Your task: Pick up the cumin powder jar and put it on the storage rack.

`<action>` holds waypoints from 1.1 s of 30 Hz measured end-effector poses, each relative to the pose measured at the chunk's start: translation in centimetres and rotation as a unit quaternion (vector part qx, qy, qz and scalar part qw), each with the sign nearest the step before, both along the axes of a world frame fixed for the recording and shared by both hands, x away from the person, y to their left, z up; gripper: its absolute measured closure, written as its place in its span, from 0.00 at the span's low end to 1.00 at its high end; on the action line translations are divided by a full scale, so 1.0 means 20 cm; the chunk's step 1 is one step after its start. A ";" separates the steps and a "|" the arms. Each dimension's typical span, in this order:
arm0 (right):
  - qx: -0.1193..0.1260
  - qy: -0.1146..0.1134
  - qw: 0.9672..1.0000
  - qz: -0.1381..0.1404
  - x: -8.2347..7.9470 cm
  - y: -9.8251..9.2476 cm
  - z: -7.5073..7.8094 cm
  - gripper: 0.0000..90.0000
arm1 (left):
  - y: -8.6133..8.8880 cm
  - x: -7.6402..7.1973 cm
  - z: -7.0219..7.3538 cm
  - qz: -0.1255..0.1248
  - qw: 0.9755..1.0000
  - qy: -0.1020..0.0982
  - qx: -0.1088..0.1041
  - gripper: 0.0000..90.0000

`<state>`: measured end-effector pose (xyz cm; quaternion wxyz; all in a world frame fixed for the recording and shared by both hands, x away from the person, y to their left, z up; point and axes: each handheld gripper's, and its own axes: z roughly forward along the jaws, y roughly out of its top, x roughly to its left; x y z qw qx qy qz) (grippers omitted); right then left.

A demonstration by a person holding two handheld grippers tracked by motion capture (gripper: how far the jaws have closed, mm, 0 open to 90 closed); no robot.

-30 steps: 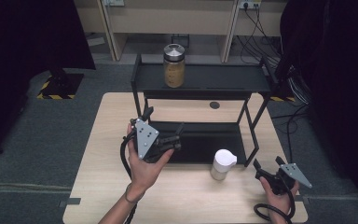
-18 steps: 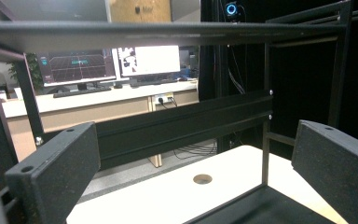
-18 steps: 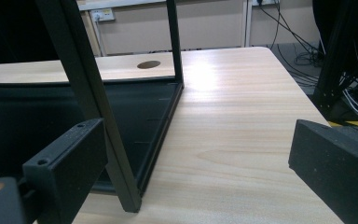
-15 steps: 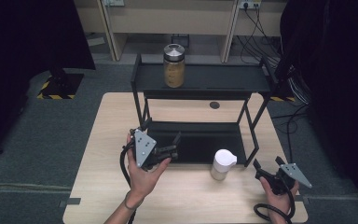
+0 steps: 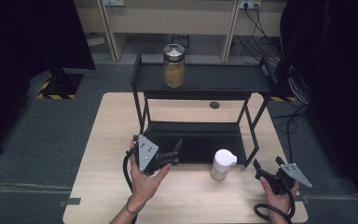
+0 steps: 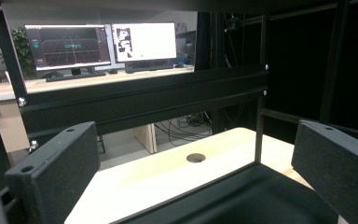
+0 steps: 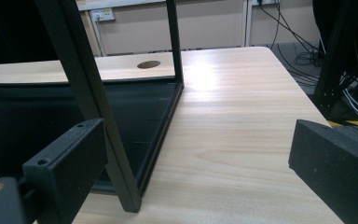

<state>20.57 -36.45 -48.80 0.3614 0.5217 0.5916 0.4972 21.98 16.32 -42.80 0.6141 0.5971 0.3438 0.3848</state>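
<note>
A black two-tier rack (image 5: 214,81) stands on the wooden table (image 5: 112,121). On its top shelf is a glass jar (image 5: 174,65) with amber contents and a silver lid. A white lidded container (image 5: 223,164) stands on the table just in front of the lower shelf (image 5: 205,140). My left gripper (image 5: 165,140) is open at the lower shelf's front left corner and holds nothing; its own view looks between the wide jaws over the shelf tray (image 6: 242,196). My right gripper (image 5: 267,163) is open and empty at the table's front right, beside the rack's leg (image 7: 98,107).
A round cable hole (image 5: 215,105) lies in the tabletop behind the rack. Bare wood stretches to the right of the rack (image 7: 242,121). Monitors (image 6: 102,44) stand on a desk beyond the table. Cables (image 5: 261,37) hang at the back right.
My left gripper has drawn back a little toward the person, away from the rack's left post. The right gripper, the jar and the white container have stayed put.
</note>
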 end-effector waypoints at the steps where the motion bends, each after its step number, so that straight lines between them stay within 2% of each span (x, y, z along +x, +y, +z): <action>1: 0.000 0.000 1.000 0.000 0.00 0.00 0.00 0.05 | 0.00 0.00 0.00 0.000 1.000 0.002 0.002 0.00; 14: -0.001 0.000 1.000 0.000 0.00 0.00 0.00 0.05 | 0.02 -0.01 -0.14 0.001 0.999 0.045 -0.007 0.00; 21: -0.002 0.001 1.000 0.001 0.00 0.00 0.00 0.05 | 0.02 -0.02 -0.21 0.003 0.998 0.068 -0.003 0.00; 28: -0.003 0.001 1.000 0.001 0.00 0.00 0.00 0.05 | 0.02 -0.01 -0.27 -0.004 0.996 0.093 0.000 0.00; 33: -0.002 0.001 1.000 0.001 0.00 0.00 0.00 0.05 | 0.03 0.01 -0.30 -0.015 0.993 0.116 -0.004 0.00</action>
